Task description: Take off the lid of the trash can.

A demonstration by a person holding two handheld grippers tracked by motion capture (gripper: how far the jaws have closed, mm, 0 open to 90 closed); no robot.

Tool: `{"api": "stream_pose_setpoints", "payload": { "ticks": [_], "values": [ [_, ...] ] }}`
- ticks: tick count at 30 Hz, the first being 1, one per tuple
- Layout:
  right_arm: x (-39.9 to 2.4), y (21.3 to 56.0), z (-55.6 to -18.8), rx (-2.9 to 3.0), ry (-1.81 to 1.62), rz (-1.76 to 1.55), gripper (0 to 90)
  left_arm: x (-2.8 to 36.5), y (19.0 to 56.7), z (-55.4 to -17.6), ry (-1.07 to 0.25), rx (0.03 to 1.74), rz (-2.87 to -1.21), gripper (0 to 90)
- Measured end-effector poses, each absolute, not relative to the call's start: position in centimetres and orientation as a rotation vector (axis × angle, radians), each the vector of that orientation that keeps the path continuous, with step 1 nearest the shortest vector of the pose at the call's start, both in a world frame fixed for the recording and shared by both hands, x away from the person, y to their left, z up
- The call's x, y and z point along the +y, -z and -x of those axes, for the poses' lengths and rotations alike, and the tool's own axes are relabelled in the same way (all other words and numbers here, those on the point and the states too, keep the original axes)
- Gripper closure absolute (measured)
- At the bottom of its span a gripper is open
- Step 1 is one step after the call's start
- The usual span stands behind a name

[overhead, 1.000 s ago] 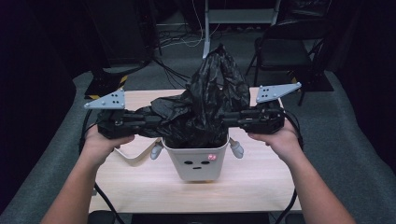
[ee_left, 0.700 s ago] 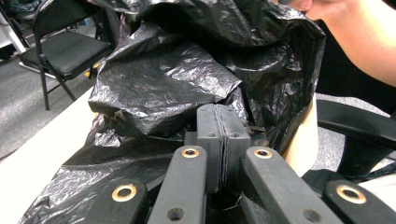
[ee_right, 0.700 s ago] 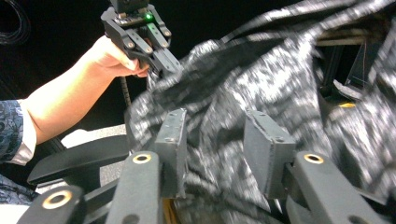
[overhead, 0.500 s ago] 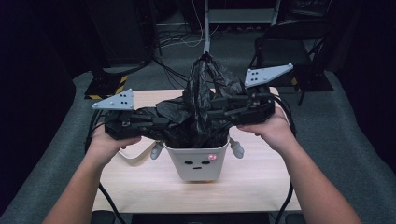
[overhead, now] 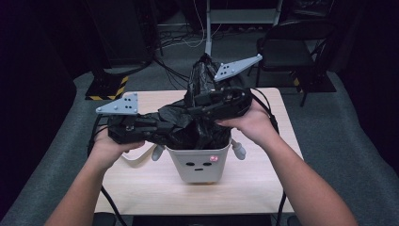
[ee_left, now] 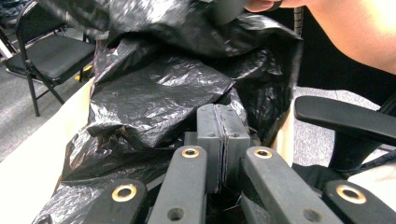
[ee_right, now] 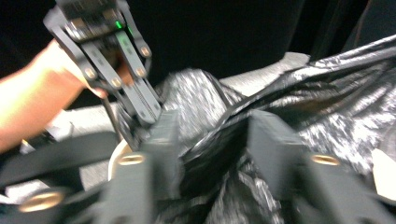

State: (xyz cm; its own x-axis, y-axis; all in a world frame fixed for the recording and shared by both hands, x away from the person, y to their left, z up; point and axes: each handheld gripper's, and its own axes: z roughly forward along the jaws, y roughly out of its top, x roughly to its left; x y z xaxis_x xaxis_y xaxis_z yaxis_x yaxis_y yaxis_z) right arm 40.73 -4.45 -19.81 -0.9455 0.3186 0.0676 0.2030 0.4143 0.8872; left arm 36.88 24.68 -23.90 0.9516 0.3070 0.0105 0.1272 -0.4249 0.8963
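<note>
A white bin [overhead: 197,165] with a small face stands mid-table, a black bag [overhead: 179,127] bulging out of it. My left gripper [overhead: 164,129] lies level at the bin's left rim, jaws shut on a thin fold of the bag [ee_left: 159,93]; its pads [ee_left: 208,135] press flat together. My right gripper [overhead: 195,101] hovers above the bin, pointing left. Its jaws have just been closing and stand apart with a thick bunch of bag [ee_right: 327,93] squeezed between them at the right gripper [ee_right: 212,144]. The left gripper [ee_right: 149,119] shows beyond it.
The bin stands on a pale wooden table [overhead: 141,188] and has small grey arms [overhead: 237,150] sticking out. A folding chair [overhead: 291,47] stands behind the table at the right, a yellow-striped stand base [overhead: 108,87] at the left. Cables trail off the front edge.
My right gripper has risen and moved left, from beside the bin to above it, taking the bag's top along. The left hand has stayed put.
</note>
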Motion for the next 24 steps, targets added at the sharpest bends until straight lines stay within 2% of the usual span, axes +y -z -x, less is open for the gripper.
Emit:
{"api": "stream_pose_setpoints", "payload": {
  "ticks": [3, 7, 16, 24],
  "values": [
    [-4.9, 20.5, -40.4, 2.56, -1.538, -0.437, 76.9, 25.1, 24.0, -36.6, -0.214, 0.313, -2.009, 89.0],
    [-5.9, 21.3, -39.9, 2.547, -1.543, -0.395, 89.5, 25.7, 24.2, -36.5, -0.222, 0.325, -2.004, 89.0],
    [-10.6, 22.9, -37.3, 2.428, -1.687, -0.367, 90.0, 27.6, 25.3, -35.7, -0.221, 0.358, -1.971, 89.0],
    [-15.0, 25.7, -34.6, 2.378, -1.721, -0.441, 90.0, 29.0, 26.2, -35.3, -0.217, 0.38, -1.943, 89.0]
  ]
}}
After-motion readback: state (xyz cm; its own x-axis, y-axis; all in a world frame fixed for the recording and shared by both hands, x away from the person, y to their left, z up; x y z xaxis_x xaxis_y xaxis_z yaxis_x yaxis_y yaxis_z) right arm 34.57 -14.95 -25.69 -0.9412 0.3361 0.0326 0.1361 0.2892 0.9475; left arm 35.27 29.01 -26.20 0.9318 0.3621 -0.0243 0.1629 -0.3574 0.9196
